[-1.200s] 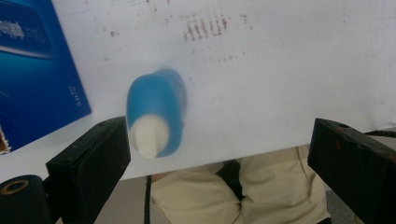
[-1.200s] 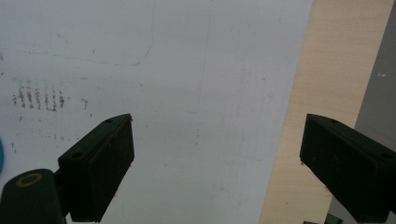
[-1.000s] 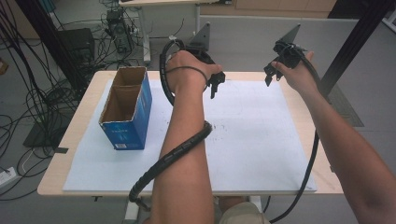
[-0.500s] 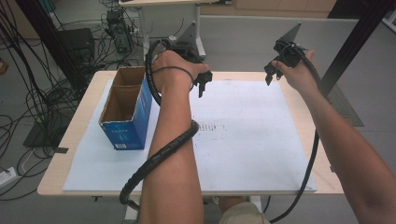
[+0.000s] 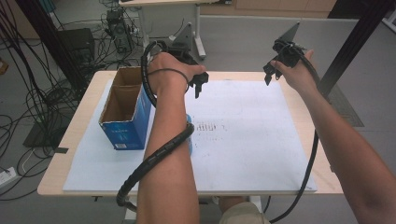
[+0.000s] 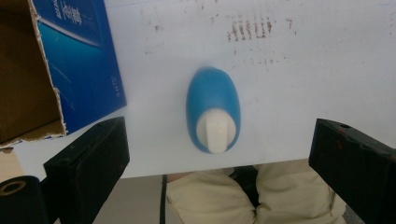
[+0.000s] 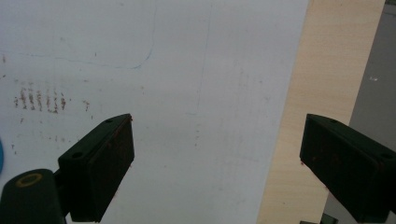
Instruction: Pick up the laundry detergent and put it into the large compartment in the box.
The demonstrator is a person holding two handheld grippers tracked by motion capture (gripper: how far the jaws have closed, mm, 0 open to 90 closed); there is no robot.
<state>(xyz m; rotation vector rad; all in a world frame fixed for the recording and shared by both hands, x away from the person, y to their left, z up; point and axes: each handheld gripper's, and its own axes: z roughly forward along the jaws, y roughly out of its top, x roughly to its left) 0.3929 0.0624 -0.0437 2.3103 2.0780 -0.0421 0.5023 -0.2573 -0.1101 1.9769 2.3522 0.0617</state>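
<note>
A blue egg-shaped object (image 6: 213, 100) with a white piece on its near end lies on the white sheet (image 6: 303, 70), right of the open blue cardboard box (image 6: 79, 60). My left gripper (image 6: 222, 144) hovers above it, open wide, nothing between the jaws. In the high view the left gripper (image 5: 198, 83) hangs over the back of the sheet beside the box (image 5: 123, 112); my forearm hides most of the blue object (image 5: 190, 145). My right gripper (image 5: 271, 71) is raised at the back right, and its own view shows the right gripper (image 7: 215, 140) open over bare sheet.
The white sheet (image 5: 252, 140) covers most of the wooden table (image 5: 88, 98); its right wooden edge (image 7: 317, 93) lies under the right gripper. Brown smudges (image 5: 210, 127) mark the sheet's middle. Cables and equipment (image 5: 116, 28) lie on the floor behind and left.
My left gripper has moved left along the back of the sheet toward the box, and the forearm swung with it. The right gripper has held its place.
</note>
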